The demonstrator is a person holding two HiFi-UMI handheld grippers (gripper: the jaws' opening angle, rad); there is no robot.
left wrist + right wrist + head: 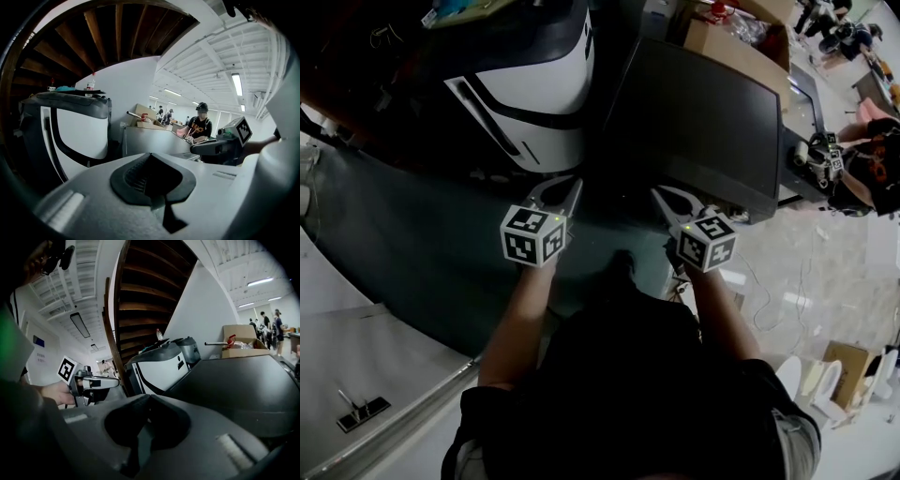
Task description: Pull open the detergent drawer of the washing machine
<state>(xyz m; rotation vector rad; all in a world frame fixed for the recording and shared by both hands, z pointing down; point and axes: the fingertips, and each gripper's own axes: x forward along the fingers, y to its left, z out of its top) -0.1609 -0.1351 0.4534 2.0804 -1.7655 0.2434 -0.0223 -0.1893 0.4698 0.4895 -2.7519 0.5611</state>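
A white machine (539, 89) with a black curved stripe and a dark top stands ahead of me, and it also shows in the left gripper view (77, 136). Beside it on the right is a dark grey box-shaped appliance (703, 117) with a flat top (234, 380). I cannot pick out a detergent drawer on either. My left gripper (564, 187) is shut and empty, short of the white machine's front. My right gripper (662, 194) is also shut and empty, level with it, pointing at the dark appliance's near edge. Neither gripper touches anything.
A wooden staircase's underside (150, 287) hangs above the machines. A cardboard box (741, 33) sits behind the dark appliance. A person in a black shirt (200, 126) stands at a counter to the right. White parts (825, 375) lie on the floor at lower right.
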